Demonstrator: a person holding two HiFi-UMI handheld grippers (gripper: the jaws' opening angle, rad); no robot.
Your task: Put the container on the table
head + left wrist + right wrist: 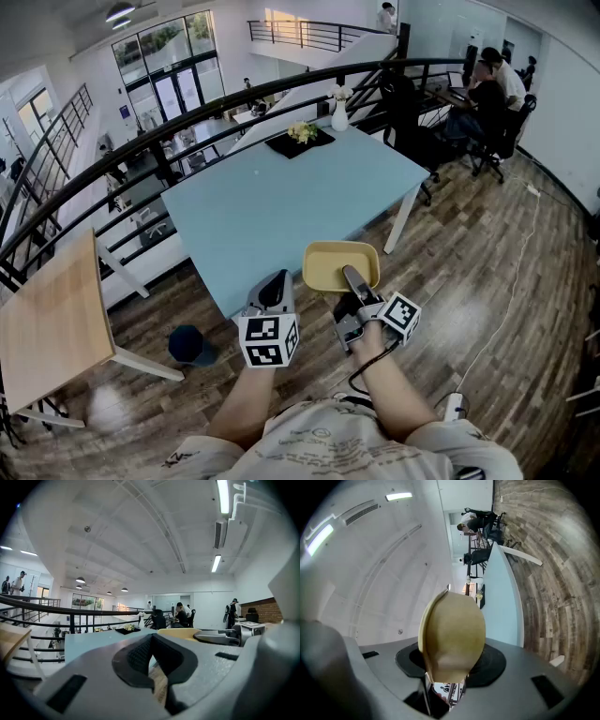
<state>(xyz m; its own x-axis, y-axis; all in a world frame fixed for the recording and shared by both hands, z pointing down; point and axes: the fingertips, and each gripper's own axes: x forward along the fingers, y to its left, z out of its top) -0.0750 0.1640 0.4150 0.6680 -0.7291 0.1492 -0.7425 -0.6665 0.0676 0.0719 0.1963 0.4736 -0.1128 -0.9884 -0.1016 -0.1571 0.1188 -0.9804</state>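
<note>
The right gripper (352, 279) is clamped on the rim of the shallow yellow plastic container (340, 263). The container is held in the air at the near edge of the pale-blue rectangular table (281, 202) and is not yet set down. The left gripper (275, 287) is pinched closed on nothing.

Recommended procedure: carry the container forward past the edge, level it, and lower it until the base seats flat. Only then release.

The head view shows the container against the table edge, mostly over the wood-plank floor (469, 281). The right gripper view shows only the grip on the rim — the floor appears at its side, so the wrist is probably rolled.
</note>
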